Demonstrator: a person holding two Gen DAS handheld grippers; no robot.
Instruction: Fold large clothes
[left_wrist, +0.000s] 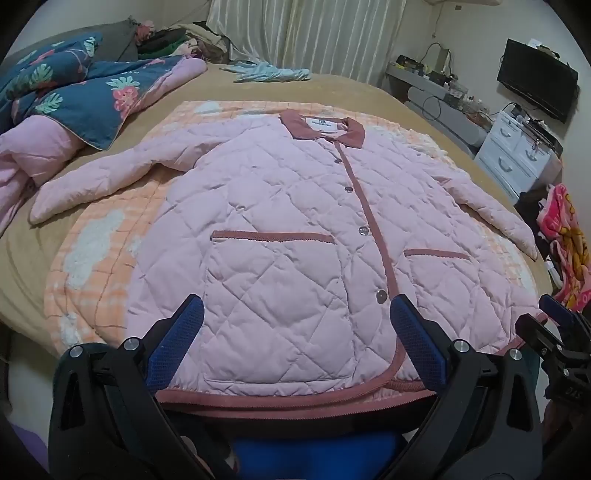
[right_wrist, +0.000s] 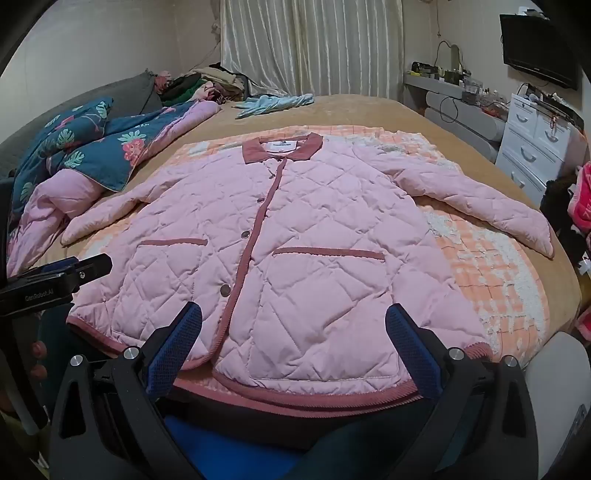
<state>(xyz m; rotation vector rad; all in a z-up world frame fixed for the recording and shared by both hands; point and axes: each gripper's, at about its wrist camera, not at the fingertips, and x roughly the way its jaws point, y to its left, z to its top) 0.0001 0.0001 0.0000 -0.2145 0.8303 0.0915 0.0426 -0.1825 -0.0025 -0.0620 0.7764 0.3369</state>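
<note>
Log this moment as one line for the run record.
jacket: flat, buttoned, unfolded | left tool: open, at hem | right tool: open, at hem | nothing gripped

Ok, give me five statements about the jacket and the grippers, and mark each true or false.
1. The jacket lies spread flat, front up, on the bed. True.
2. Both sleeves are folded across the chest. False: both sleeves lie stretched out to the sides.
3. The left gripper is shut on the hem. False: it is open and holds nothing.
4. The right gripper is open. True.
5. The collar lies at the far end, away from the grippers. True.
</note>
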